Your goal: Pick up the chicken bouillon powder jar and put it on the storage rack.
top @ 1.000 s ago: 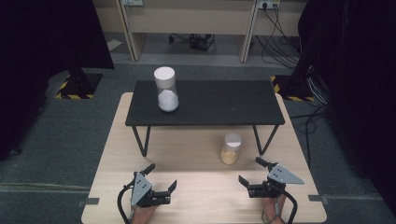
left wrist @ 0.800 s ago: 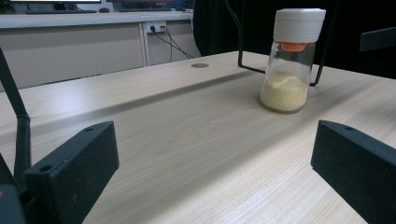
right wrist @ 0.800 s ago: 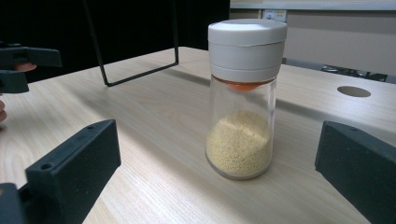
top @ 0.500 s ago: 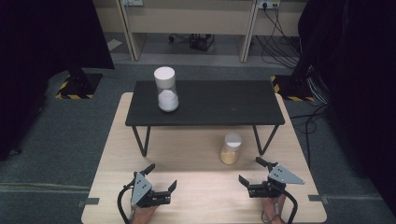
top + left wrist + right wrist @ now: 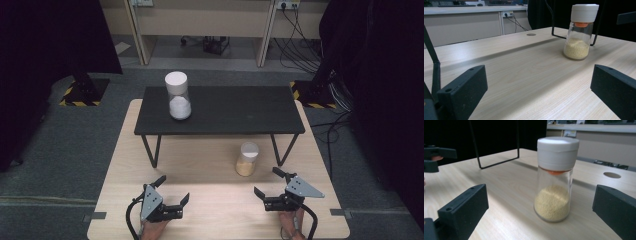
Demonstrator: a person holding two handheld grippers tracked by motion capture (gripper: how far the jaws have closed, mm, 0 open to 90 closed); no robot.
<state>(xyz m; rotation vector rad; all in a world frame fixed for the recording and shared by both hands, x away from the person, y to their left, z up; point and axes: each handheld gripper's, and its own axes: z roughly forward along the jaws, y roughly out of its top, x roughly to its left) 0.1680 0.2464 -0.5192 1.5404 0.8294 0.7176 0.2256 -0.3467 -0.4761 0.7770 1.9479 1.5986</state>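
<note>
Nothing has been gripped yet: the work looks to be at its very start, with the pick-up of the small glass shaker jar with a white cap and yellow grains (image 5: 247, 159) still to come. That jar stands upright on the pale wooden table (image 5: 210, 210), right of centre in the high view, just in front of the right leg of the low black metal-legged shelf (image 5: 220, 109), and near the right gripper (image 5: 268, 186), which sits at the lower right with its jaws spread wide and empty. In the right gripper view the jar fills the middle of the frame between the two black jaws, close but untouched. The left gripper (image 5: 174, 196), at the lower left of the high view, is likewise wide open and holds nothing; its own view shows the same jar farther off at the upper right. By count there are two jars: the yellow-grain one on the table and a second glass jar with a white cap and white contents (image 5: 177, 95) standing on the shelf's left end. There are two grippers and one shelf.
</note>
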